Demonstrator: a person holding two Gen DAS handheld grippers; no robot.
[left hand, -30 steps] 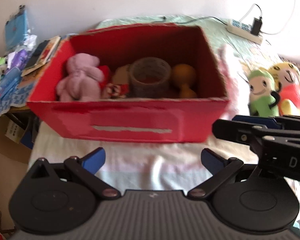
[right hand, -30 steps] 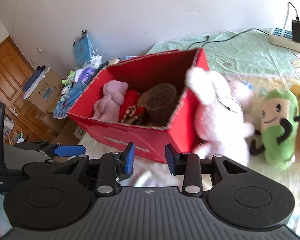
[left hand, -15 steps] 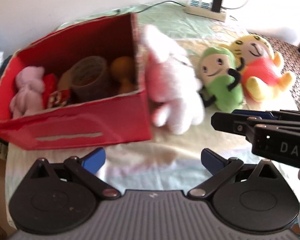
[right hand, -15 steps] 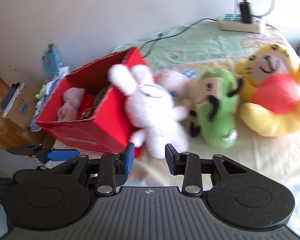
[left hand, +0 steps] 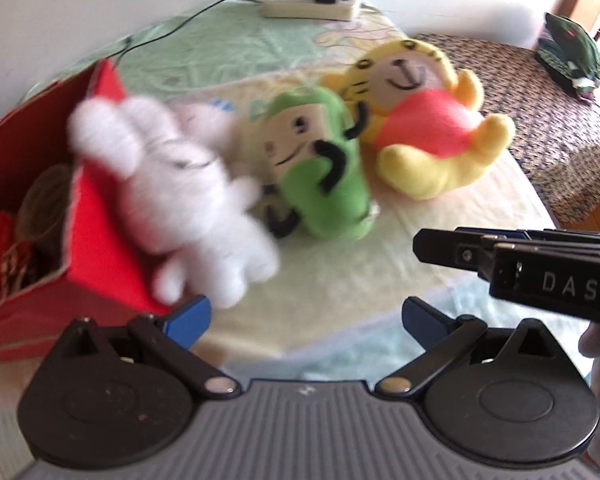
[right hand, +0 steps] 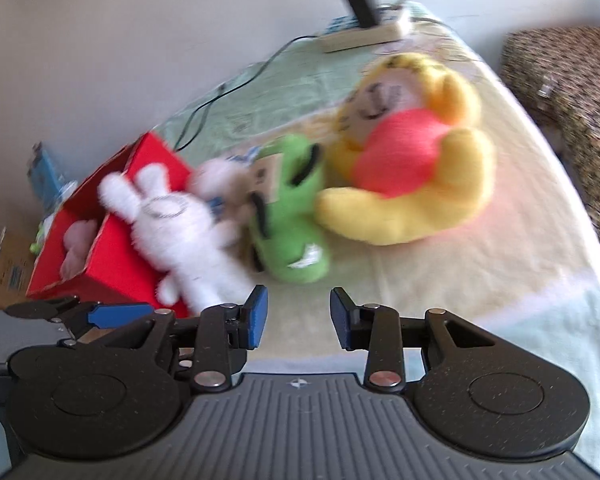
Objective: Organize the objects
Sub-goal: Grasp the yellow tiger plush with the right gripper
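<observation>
Swung rightward off box (left hand: 96,256) toward plush row: both grippers empty, left (left hand: 306,314) spread wide, right (right hand: 296,316) partly parted; green plush (right hand: 288,224) just ahead-left of right, probably soft, light, best pinched mid-body.

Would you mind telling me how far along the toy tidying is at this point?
Done: the red box already holds a pink plush and other items. In hand: nothing; the left claw and right claw are open. Left: the white rabbit, green plush and yellow tiger lie outside.
</observation>
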